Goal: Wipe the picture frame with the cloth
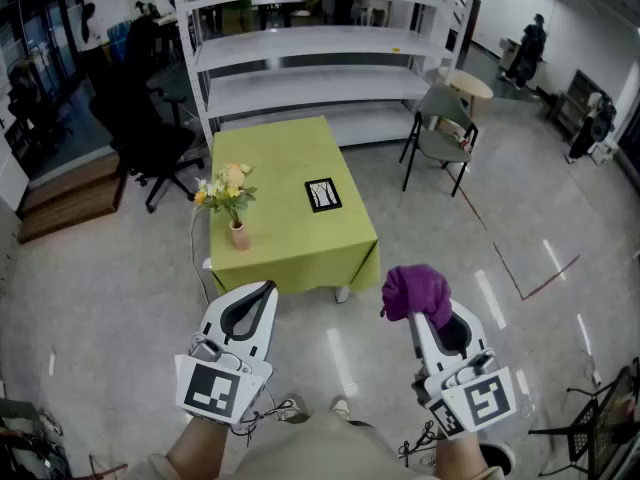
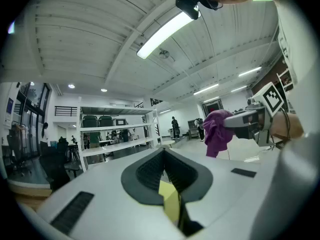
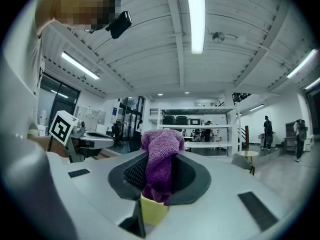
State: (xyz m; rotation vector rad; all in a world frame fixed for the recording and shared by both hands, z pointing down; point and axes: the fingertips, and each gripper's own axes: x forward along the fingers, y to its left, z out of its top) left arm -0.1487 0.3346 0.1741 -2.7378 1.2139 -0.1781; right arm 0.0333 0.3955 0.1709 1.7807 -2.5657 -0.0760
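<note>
item: purple cloth (image 1: 415, 290), bunched, pinched firmly in the right claw (image 1: 428, 313); the wad stands past the tips, likely so that it meets a surface first. left claw (image 1: 262, 295): closed on nothing, held alongside. picture frame (image 1: 322, 194): flat on the green bench (image 1: 290, 243), well ahead, seemingly not yet wiped. flowers (image 1: 230, 193) to its left.

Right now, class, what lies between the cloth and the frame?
In the head view, only bare floor and the green table cover lie between the cloth and the frame; no object intervenes.
</note>
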